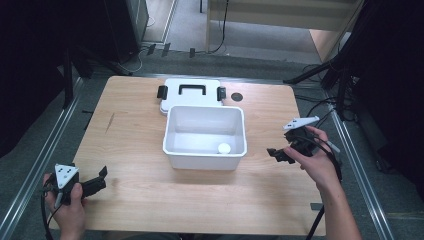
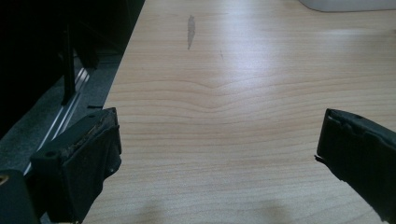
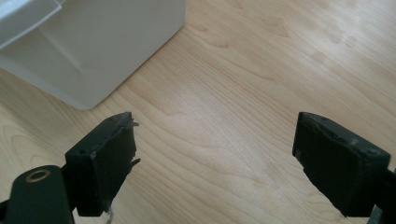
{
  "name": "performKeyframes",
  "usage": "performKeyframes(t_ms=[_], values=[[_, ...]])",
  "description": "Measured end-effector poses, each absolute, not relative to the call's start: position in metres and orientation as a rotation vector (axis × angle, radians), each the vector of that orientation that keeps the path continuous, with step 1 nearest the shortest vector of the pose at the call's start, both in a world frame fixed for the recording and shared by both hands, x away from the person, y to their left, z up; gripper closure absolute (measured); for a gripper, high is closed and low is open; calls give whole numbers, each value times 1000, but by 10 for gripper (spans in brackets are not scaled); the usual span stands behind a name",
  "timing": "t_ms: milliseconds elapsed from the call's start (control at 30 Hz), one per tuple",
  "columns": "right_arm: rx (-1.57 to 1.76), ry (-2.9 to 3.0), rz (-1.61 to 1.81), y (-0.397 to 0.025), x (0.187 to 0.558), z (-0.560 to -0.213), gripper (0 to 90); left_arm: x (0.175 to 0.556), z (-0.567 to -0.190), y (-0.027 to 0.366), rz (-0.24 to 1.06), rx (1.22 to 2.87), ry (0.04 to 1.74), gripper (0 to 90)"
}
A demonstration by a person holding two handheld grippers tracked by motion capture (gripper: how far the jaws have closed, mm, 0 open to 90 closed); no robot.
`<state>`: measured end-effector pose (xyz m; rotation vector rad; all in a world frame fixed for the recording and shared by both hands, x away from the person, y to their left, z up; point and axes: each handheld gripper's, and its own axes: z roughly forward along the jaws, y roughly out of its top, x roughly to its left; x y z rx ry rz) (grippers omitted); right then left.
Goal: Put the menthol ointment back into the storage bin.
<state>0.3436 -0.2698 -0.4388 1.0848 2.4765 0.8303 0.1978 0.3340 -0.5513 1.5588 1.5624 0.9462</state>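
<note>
A white plastic box (image 1: pixel 205 159) stands open in the middle of the wooden table (image 1: pixel 135 150). A small white round object (image 1: pixel 224 148) lies in its front right corner. Its white lid (image 1: pixel 190 92), with a black handle and two black latches, lies flat just behind it. My left gripper (image 1: pixel 103 176) rests near the table's front left corner, open and holding nothing (image 2: pixel 217 140). My right gripper (image 1: pixel 274 153) hovers to the right of the box, open and holding nothing (image 3: pixel 215 140). A corner of the box (image 3: pixel 93 51) appears in the right gripper view.
A small dark round mark (image 1: pixel 237 96) sits on the table right of the lid. Metal rails (image 1: pixel 45 155) run along both sides of the table. Black stands and cables (image 1: pixel 325 75) are at the back right. A dark streak (image 2: pixel 190 30) marks the wood.
</note>
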Motion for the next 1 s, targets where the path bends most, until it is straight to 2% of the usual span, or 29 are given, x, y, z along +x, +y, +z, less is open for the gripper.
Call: performKeyframes(t_ms=[467, 1000], values=[[1245, 2136, 1138, -310, 293, -492, 136, 198, -551, 334, 946, 1561, 1562, 3], [1393, 1819, 1238, -352, 246, -535, 135, 198, -551, 333, 946, 1561, 1561, 2]])
